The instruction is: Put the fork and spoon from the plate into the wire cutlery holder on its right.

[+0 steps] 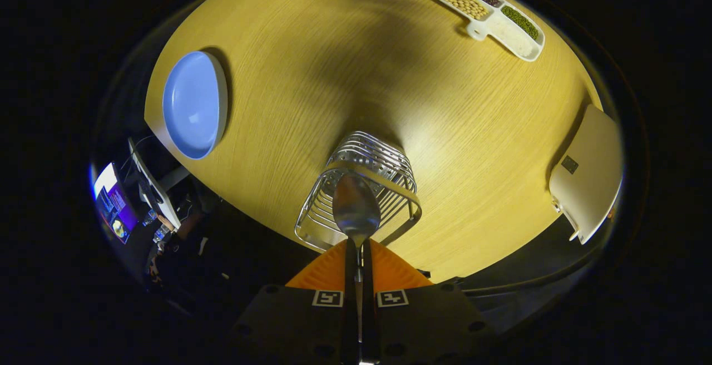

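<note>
Clamping the spoon (pixel 356 209) by its handle, your fingers (pixel 359 253) hold it pointing straight ahead, bowl poised over the wire cutlery holder (pixel 361 187), right of the plate (pixel 192 103) on the worktop (pixel 445 120).

White divided tray (pixel 489 17) of beans, wooden table (pixel 345 75), pale case (pixel 589 181).

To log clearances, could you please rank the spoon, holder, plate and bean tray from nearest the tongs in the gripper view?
1. Spoon: gripped in the tongs.
2. Holder: just ahead, under the spoon.
3. Plate: beyond, left.
4. Bean tray: farthest, right.
</note>
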`<state>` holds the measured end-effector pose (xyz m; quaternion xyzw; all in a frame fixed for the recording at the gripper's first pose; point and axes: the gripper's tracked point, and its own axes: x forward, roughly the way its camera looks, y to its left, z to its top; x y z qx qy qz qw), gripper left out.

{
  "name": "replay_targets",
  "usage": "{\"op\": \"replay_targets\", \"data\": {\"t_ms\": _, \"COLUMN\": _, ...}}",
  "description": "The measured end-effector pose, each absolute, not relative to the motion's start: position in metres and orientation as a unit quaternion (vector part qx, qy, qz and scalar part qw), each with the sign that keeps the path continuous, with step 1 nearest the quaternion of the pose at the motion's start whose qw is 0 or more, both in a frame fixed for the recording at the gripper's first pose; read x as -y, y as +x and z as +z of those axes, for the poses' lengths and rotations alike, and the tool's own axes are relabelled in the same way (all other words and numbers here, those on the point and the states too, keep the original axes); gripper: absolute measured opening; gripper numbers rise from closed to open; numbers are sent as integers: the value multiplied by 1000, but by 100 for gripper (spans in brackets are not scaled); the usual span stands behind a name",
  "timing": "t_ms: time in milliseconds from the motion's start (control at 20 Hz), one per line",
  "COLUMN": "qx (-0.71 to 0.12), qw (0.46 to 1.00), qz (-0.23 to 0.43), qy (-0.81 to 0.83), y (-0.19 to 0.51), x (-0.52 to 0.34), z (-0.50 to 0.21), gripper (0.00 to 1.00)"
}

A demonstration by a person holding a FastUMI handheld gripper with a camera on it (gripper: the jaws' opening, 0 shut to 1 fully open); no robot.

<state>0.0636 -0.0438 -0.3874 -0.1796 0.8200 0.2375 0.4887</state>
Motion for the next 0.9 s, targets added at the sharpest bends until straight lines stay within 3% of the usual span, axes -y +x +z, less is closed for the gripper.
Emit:
{"op": "replay_targets", "data": {"t_ms": 250, "qx": -816, "qw": 497, "qz": 242, "qy": -169, "y": 69, "x": 36, "z": -392, "gripper": 14}}
{"op": "replay_targets", "data": {"t_ms": 350, "qx": -811, "qw": 507, "qz": 245, "qy": -160, "y": 70, "x": 32, "z": -392, "gripper": 22}}
{"op": "replay_targets", "data": {"t_ms": 650, "qx": -770, "qw": 578, "qz": 247, "qy": -108, "y": 75, "x": 19, "z": -377, "gripper": 63}}
{"op": "replay_targets", "data": {"t_ms": 700, "qx": -759, "qw": 596, "qz": 246, "qy": -96, "y": 76, "x": 17, "z": -373, "gripper": 73}}
{"op": "replay_targets", "data": {"t_ms": 900, "qx": -696, "qw": 679, "qz": 229, "qy": -40, "y": 87, "x": 16, "z": -354, "gripper": 95}}
